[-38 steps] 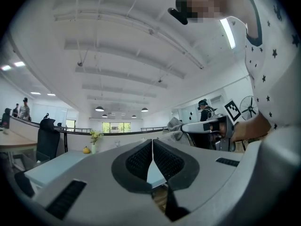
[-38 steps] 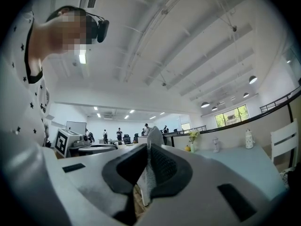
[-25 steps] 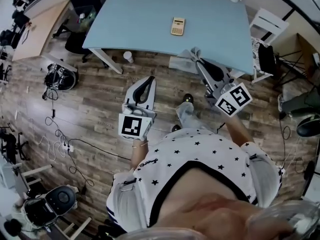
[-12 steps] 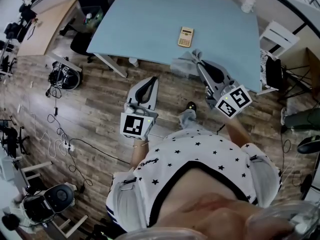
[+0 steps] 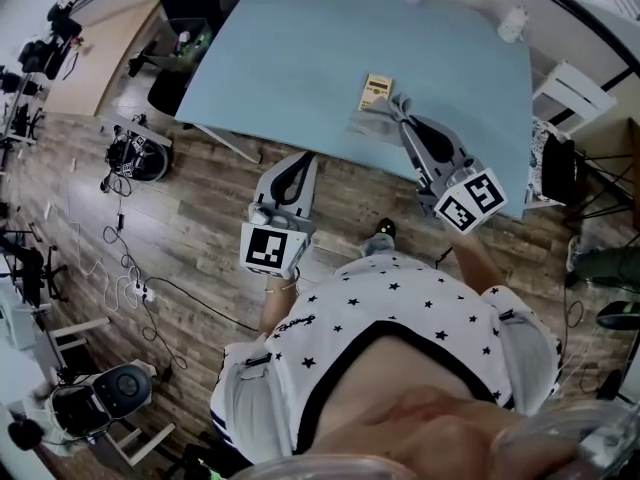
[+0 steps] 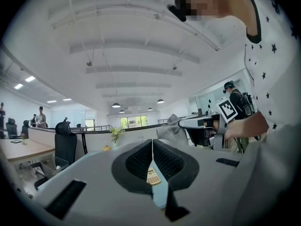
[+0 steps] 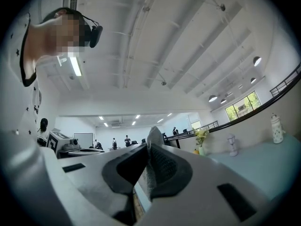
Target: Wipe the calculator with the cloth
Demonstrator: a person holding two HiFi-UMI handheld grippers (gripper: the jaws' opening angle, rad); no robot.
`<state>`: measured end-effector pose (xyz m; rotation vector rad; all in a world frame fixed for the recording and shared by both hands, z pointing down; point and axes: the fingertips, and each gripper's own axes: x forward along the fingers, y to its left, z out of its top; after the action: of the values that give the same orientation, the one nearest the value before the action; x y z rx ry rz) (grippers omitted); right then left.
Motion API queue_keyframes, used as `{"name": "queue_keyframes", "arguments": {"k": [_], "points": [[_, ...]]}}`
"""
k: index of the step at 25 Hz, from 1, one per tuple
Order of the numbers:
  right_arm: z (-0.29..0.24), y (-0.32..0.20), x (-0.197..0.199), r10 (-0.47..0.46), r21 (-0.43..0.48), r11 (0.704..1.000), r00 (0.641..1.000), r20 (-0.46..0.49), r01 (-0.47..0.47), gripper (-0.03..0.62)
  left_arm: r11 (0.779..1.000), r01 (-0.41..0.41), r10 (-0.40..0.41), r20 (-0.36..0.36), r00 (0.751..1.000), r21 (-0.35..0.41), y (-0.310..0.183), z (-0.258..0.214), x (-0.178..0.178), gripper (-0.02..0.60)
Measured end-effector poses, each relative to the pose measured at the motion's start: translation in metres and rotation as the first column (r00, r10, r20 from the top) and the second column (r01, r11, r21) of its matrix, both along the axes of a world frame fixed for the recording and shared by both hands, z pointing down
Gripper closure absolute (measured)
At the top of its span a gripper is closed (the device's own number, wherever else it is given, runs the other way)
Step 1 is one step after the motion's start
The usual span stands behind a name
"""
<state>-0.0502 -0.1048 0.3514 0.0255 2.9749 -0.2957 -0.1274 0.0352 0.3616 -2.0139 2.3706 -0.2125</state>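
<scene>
Calculator (image 5: 376, 91) beige, flat, cloth (image 5: 372, 124) grey, crumpled

On the counter (image 5: 290, 58), just ahead of the right tool (image 5: 399, 104) and slightly left of its tips: calculator (image 5: 376, 91). Pinched between that tool's jaws, over the counter's near edge, just beside the calculator: cloth (image 5: 375, 122). Left of and behind the right tool, off the counter, above the floor (image 5: 180, 228): left tool (image 5: 302, 158), jaws together.

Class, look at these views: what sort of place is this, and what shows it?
Probably an open-plan office or lab: a large blue table, a black office chair, and rows of ceiling lights.
</scene>
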Motion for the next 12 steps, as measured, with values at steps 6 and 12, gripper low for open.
{"name": "queue_keyframes", "arguments": {"k": [6,12], "points": [[0.007,-0.037,-0.014,0.013,0.006,1.000,1.000,-0.014,-0.012,0.572,1.000,-0.004,0.004,0.008,1.000,-0.013,-0.035,0.007,-0.018,0.551],[0.014,-0.077,-0.015,0.057,0.016,0.998,0.998,-0.029,-0.056,0.572,1.000,-0.028,0.028,-0.007,1.000,-0.009,-0.075,0.020,-0.028,0.551]]}}
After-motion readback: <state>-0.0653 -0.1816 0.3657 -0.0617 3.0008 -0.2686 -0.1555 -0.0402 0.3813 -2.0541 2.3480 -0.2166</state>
